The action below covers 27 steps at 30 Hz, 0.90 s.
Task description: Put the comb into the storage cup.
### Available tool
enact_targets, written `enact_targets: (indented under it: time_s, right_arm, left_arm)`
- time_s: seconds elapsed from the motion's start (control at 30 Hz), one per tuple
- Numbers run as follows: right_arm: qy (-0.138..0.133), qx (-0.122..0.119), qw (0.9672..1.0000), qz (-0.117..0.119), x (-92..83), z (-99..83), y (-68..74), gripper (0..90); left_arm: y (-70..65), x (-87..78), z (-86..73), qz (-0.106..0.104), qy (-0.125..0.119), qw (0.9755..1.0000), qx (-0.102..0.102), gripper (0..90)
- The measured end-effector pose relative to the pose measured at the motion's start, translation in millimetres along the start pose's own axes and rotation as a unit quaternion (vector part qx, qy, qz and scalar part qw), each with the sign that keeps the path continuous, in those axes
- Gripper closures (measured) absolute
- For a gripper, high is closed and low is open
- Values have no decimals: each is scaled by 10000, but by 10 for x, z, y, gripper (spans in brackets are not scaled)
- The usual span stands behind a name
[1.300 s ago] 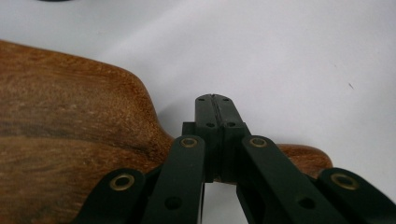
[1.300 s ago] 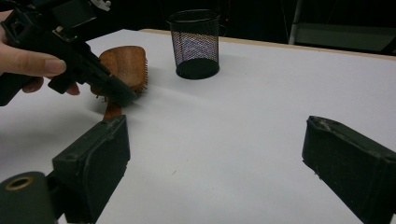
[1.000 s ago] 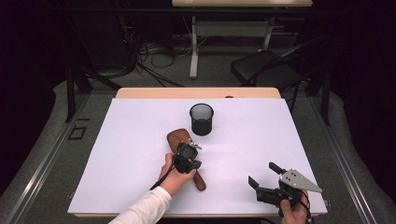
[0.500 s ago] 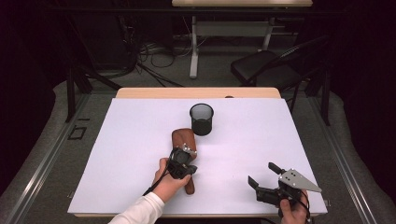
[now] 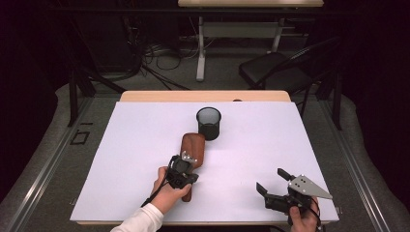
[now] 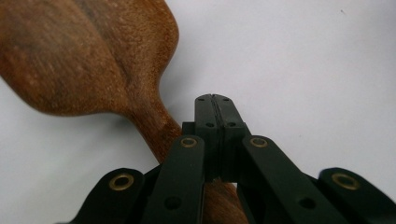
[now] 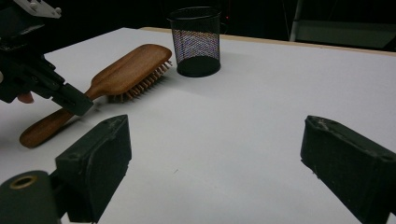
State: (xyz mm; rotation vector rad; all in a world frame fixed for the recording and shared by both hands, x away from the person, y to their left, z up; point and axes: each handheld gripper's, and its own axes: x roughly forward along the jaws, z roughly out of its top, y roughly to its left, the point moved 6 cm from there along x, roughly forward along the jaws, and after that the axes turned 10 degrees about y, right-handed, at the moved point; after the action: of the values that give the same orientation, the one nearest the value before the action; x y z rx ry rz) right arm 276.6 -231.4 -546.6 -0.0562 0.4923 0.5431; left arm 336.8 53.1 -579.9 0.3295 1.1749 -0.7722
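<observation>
The right hand-held gripper point(image 5: 271, 186) waits near the front edge, jaws wide and empty. Farther in, the left hand-held gripper point(image 6: 215, 122) – jaws closed on nothing – sits beside the handle of the brown wooden paddle hairbrush point(image 5: 192, 153), lying bristles-down on the white surface point(image 5: 121, 159) by a black mesh cup point(image 5: 209, 123). It looks rigid and light (smooth, possibly slippery) – the narrow handle is the best hold.

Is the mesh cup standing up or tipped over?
Upright: the cup stands on its base on the table, its open rim facing up.

Lab: black curtains, floor cables point(image 5: 159, 67), white-topped table point(image 5: 290, 140)
</observation>
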Motion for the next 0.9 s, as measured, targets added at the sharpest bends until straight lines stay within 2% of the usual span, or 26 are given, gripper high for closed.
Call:
enact_targets:
  time_s: [0.17,0.33,0.5,0.63,0.73,0.8,0.9]
  right_arm:
    - [-1,14,10000,3,1,0,4,86]
    - [2,11,10000,0,0,-1,4,86]
    - [11,31,10000,6,1,-3,7,87]
    - [19,31,10000,8,0,-2,12,88]
    - [8,-2,10000,-11,-2,-1,2,88]
    - [9,37,10000,4,-5,-2,9,88]
    - [22,3,10000,-1,-9,-1,4,88]
  left_arm:
    - [48,-30,-61,31,-40,10000,-43,898]
    - [94,-54,-126,170,-78,9998,-19,895]
    - [167,-79,-191,149,-137,9997,-107,891]
    - [237,-95,-251,269,-152,9994,-139,900]
    - [269,-93,-278,299,-135,9994,-138,900]
    - [299,-89,-305,274,-171,9992,-228,900]
    - [325,-101,-315,316,-193,9990,-248,900]
